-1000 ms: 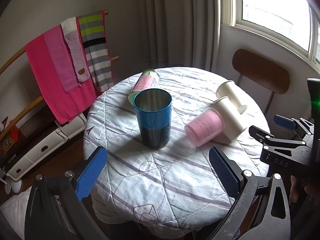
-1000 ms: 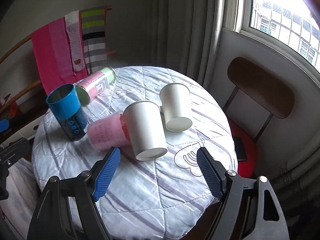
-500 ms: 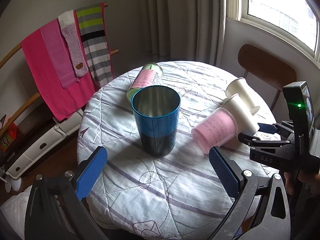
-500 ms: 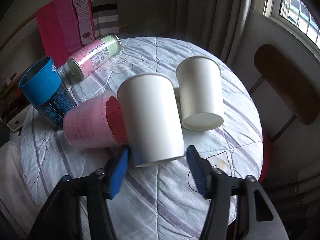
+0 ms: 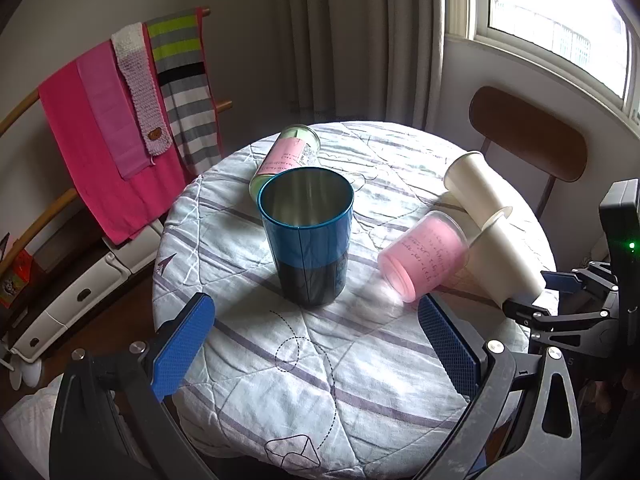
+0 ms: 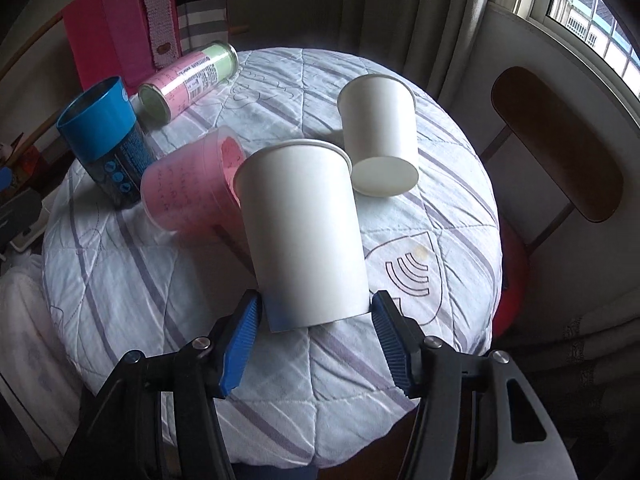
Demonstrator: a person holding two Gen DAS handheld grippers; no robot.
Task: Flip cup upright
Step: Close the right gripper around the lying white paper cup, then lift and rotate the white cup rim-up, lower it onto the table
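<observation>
A white paper cup (image 6: 306,236) lies tilted on the round table, its base end between my right gripper's (image 6: 316,312) blue pads (image 6: 242,340), which are closed against its sides. In the left wrist view this cup (image 5: 506,264) leans at the right with the right gripper (image 5: 560,296) around its base. A second white paper cup (image 6: 380,136) lies on its side behind it. A pink translucent cup (image 6: 188,190) lies on its side to the left. My left gripper (image 5: 316,344) is open and empty, short of an upright blue metal cup (image 5: 306,236).
A pink-labelled jar (image 5: 286,158) lies on its side behind the blue cup. The table has a striped white cloth (image 5: 304,380). A wooden chair (image 6: 560,140) stands to the right. A rack with pink and striped towels (image 5: 120,120) stands at the left.
My right gripper moved forward and closed its pads onto the near white cup's base; the cup now tips up. The left gripper shifted slightly closer to the blue cup.
</observation>
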